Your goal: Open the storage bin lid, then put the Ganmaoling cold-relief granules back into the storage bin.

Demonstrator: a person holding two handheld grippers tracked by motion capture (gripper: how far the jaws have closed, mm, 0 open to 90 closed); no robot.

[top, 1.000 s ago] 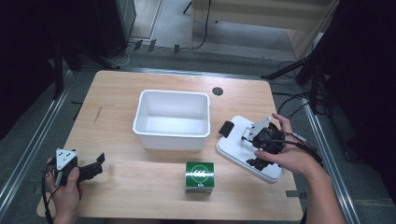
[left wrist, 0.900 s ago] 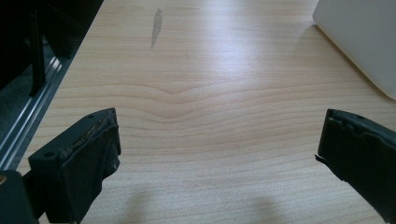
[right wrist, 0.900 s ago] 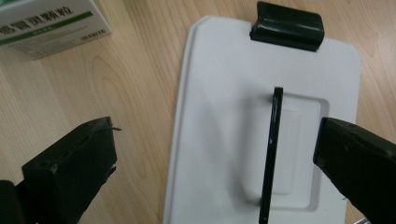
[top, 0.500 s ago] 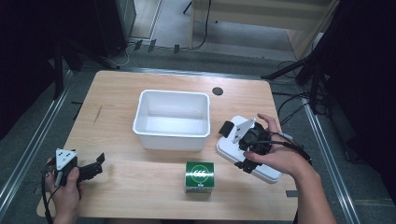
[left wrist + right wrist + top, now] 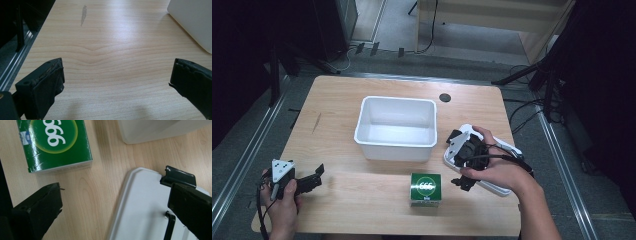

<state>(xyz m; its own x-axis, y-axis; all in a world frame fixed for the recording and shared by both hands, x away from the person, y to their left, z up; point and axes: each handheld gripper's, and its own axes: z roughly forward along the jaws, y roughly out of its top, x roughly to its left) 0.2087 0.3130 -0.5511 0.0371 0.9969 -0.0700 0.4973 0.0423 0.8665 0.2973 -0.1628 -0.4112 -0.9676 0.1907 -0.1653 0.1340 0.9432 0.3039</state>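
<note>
The white lid (image 5: 499, 182) lies flat at the tabletop's (image 5: 362, 200) four o'clock, under the right gripper (image 5: 467, 167), whose spread jaws straddle its near edge, probably to lift it toward the white bin (image 5: 396, 129) at centre. The green box (image 5: 426, 189) sits just beside it at nine o'clock. The left gripper (image 5: 309, 181) hovers spread at seven o'clock, apparently waiting.

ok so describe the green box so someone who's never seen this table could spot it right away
On the wooden table, look in front of the white bin, toward the person's edge. The green box sits there, just left of the white lid under the right gripper. It is the one coloured thing, with a white-ringed circle on top.
</note>
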